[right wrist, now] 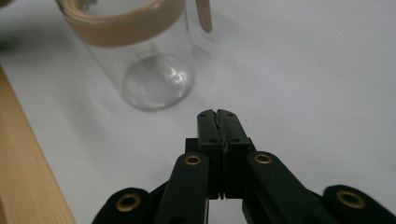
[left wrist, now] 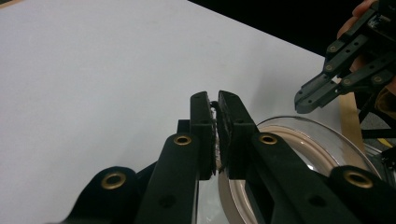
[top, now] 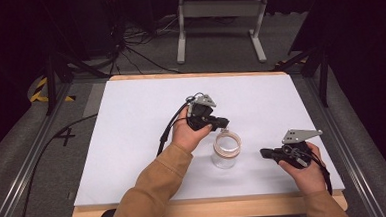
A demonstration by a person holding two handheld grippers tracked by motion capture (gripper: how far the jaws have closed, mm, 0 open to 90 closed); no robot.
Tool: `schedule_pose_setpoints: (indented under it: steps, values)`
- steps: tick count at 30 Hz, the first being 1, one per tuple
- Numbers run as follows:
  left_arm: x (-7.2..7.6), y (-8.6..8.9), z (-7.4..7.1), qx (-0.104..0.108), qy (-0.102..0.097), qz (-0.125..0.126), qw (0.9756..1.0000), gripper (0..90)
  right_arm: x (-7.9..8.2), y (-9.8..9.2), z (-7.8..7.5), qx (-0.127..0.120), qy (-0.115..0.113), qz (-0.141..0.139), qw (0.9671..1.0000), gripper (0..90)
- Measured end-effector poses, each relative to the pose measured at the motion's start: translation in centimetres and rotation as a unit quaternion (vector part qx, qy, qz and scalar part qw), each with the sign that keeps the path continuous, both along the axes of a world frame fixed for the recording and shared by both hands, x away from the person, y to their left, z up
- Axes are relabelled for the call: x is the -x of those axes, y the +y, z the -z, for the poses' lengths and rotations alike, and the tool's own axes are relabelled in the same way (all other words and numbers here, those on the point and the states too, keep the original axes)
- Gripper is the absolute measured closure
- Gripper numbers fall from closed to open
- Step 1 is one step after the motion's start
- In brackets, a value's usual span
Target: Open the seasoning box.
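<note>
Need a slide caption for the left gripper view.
Left gripper pinching the rim of a clear glass jar, right gripper waiting shut beyond.

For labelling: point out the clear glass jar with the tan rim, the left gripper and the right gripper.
Clear glass jar with tan rim (top: 225, 152), high view, glass wall.
Left gripper (top: 224, 122), high view, jaw tips.
Right gripper (top: 264, 154), high view, jaw tips.

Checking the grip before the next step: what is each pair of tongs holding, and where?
The left tongs pinch the glass jar at its rim. The right tongs are shut on nothing.
</note>
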State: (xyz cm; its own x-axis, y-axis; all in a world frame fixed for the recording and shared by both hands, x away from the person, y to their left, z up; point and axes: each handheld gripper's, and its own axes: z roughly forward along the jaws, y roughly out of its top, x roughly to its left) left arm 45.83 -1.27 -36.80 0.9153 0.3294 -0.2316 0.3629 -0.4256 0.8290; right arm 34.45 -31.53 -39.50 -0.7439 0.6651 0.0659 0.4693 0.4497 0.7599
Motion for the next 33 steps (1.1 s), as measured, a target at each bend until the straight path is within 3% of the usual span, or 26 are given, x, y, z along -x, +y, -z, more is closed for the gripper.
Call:
schedule_pose_setpoints:
  steps: [4,22,33]
  values:
    - [-0.1,0.1,0.0,0.002,0.008,0.003,1.0000,87.1,0.3,0.2,-0.7,-0.020,-0.009,-0.008,0.9997,89.9]
    - [-0.3,0.2,0.2,0.009,0.018,-0.001,0.9998,87.3,1.0,4.0,-1.4,-0.021,-0.026,-0.060,0.9977,90.0]
    - [-0.5,0.1,0.3,0.010,0.029,-0.003,0.9995,87.8,1.2,4.8,-1.6,-0.026,-0.030,-0.067,0.9969,90.0]
